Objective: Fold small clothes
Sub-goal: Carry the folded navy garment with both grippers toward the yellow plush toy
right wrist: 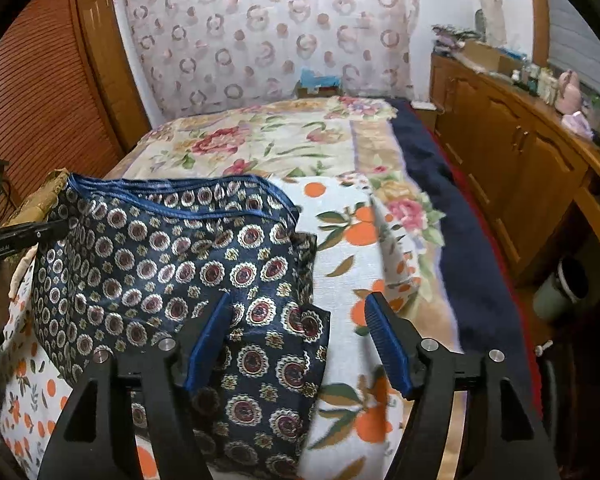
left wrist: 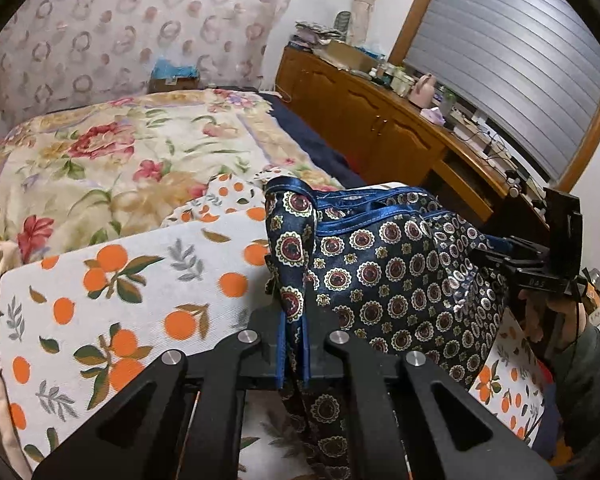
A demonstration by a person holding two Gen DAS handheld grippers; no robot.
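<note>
A navy satin garment (left wrist: 400, 272) with round medallion print and blue trim lies bunched on an orange-print cloth (left wrist: 120, 292) on the bed. My left gripper (left wrist: 294, 344) is shut on one edge of it, and the fabric stands up in a fold between the blue pads. In the right wrist view the garment (right wrist: 160, 264) spreads left of centre. My right gripper (right wrist: 298, 304) is open, with a corner of the garment lying between its jaws. The left pad (right wrist: 210, 340) rests over the fabric, while the right pad (right wrist: 388, 344) is over the orange-print cloth (right wrist: 360, 280), clear of the garment.
A floral blanket (left wrist: 120, 152) covers the bed behind the orange-print cloth. A wooden cabinet (right wrist: 520, 160) with clutter on top runs along the right side. A slatted wooden door (right wrist: 40, 92) stands at the left. A hand (left wrist: 540, 316) holds the right gripper's frame.
</note>
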